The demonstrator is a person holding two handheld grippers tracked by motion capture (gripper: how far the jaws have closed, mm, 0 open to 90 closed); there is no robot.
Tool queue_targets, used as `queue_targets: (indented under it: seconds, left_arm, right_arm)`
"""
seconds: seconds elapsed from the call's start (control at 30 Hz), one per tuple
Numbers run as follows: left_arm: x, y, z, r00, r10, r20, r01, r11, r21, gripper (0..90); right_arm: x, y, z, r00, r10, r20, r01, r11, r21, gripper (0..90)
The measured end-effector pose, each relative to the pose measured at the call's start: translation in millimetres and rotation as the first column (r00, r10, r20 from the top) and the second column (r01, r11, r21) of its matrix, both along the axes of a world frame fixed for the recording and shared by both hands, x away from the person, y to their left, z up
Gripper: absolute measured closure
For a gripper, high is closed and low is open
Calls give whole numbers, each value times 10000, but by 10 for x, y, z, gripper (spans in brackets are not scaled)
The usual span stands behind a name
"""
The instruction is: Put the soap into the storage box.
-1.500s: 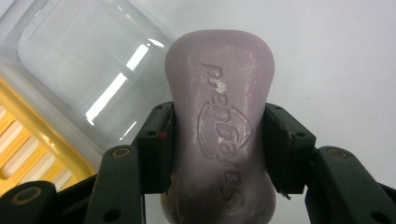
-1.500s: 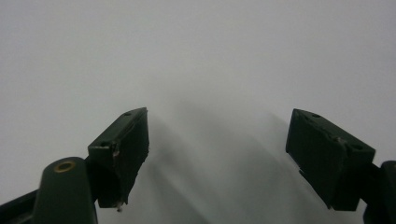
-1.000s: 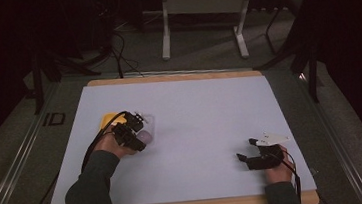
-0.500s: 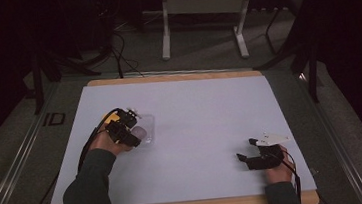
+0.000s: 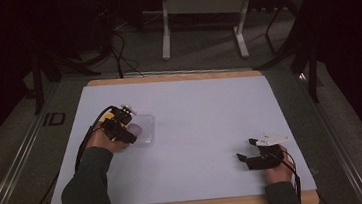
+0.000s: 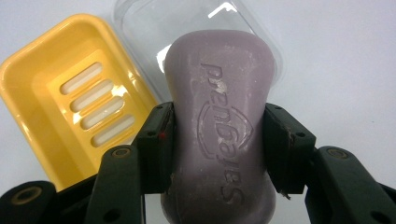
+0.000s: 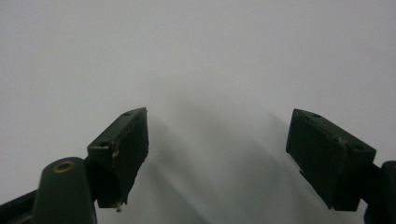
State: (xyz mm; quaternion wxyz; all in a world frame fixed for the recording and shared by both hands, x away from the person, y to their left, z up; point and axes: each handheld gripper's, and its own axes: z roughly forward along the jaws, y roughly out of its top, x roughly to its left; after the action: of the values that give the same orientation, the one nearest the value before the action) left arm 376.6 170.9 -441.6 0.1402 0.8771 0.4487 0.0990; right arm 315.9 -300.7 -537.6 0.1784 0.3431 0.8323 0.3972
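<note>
A lilac soap bar (image 6: 219, 126) is clamped between the jaws of the left gripper (image 6: 217, 135), which press on its two long sides. It is carried above the counter (image 5: 205, 109), over the edge of a clear lid (image 6: 261, 32) and just beside a yellow dish (image 6: 51, 88) with a slotted floor. The step in hand is judged to be the carrying of the soap to the dish. For the next move, the bar would have to be shifted over the slots, lowered flat and released. The right gripper (image 5: 254, 157) is held low near the counter's front right, its jaws wide apart with nothing between them. The bar's near end is cut off, the height of the bar above the lid cannot be judged, and in the high view the dish is largely covered by the left gripper.
</note>
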Motion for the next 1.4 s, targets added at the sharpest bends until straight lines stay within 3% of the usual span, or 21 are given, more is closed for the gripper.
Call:
queue_targets:
  seconds: [0.53, 0.9, 1.2, 1.37, 1.4]
  left_arm:
    - [66, 66, 11, 9981, 609, 95, -609, 9981, -37, 494]
    - [122, 136, 33, 9905, 1292, 470, -1281, 9914, -268, 494]
    - [186, 190, 9, 9823, 1800, 515, -1783, 9833, -364, 494]
    - [278, 228, -54, 9709, 2345, 482, -2335, 9720, -242, 494]
    - [299, 238, -75, 9658, 2537, 531, -2530, 9673, -207, 494]
  right_arm:
    - [0, 0, 0, 10000, 15, -2, -15, 10000, 2, 204]
    - [-2, 2, 0, 10000, 23, 1, -23, 10000, -27, 204]
    - [-4, 6, 1, 10000, 33, 14, -33, 10000, -93, 205]
    - [-4, 7, 1, 10000, 34, 14, -34, 9999, -98, 204]
    - [-5, 7, 1, 10000, 32, 18, -32, 9999, -96, 205]
